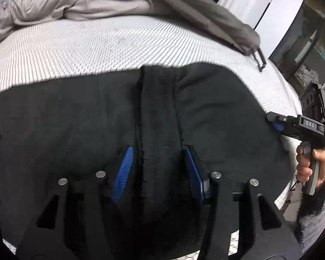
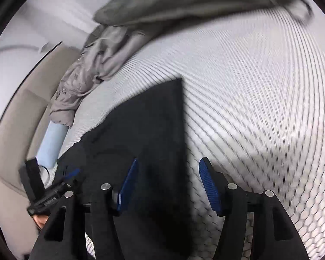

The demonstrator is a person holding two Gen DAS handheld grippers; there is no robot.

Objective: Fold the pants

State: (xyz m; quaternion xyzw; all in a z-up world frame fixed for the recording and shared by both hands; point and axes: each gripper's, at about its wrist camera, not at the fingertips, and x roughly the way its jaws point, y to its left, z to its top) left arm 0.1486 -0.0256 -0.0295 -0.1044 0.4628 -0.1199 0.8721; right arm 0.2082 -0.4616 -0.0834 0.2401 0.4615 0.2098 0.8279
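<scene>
bright, even light; right wrist view seems motion-blurred; fisheye-bent edges.

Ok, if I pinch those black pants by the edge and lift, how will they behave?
The black pants look soft, with a raised seam ridge, so they'd likely droop and sag. Probably light. The textured mattress may grip, so dragging could bunch them.

Black tongs (image 1: 157, 153) with blue ribbed pads (image 1: 124, 174), silver bolts, white "DAS" marking, bare hand (image 1: 307, 162), possibly fuzzy sleeve
</scene>
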